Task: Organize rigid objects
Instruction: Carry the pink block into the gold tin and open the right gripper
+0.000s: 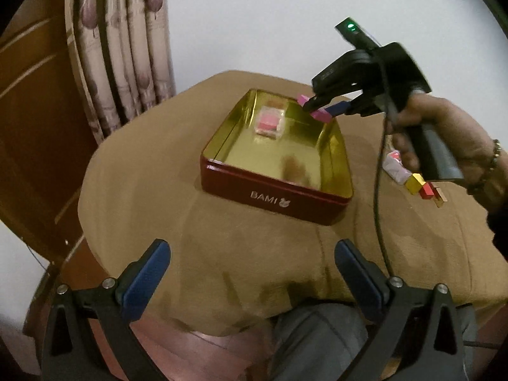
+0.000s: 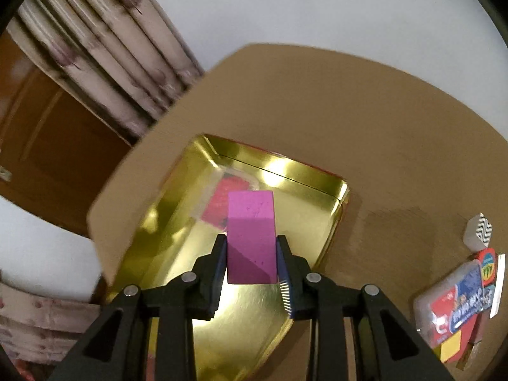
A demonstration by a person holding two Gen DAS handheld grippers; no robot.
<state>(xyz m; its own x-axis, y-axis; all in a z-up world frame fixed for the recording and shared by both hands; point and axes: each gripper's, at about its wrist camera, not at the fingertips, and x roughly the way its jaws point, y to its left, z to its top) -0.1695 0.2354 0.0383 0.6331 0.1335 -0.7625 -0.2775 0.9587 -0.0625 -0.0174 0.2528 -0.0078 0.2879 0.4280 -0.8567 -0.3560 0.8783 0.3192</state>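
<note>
A red tin (image 1: 276, 197) marked BAMI, gold inside, stands open on the tan-covered table. In it lies a clear little box with something red inside (image 1: 268, 123). My right gripper (image 1: 317, 105) hangs over the tin's far right corner, shut on a pink block (image 1: 321, 115). In the right wrist view the pink block (image 2: 250, 216) stands upright between the two pads of the right gripper (image 2: 250, 242), above the tin's gold floor (image 2: 177, 222) and the clear box (image 2: 222, 204). My left gripper (image 1: 250, 250) is wide open, nothing between its fingers, near the table's front edge.
Right of the tin lie a white packet (image 1: 393, 166), a yellow block (image 1: 415, 182) and a red block (image 1: 427, 191). The right wrist view shows a white hexagonal box (image 2: 477, 232) and a printed card case (image 2: 457, 304) at the right. A curtain and a wooden door stand at the left.
</note>
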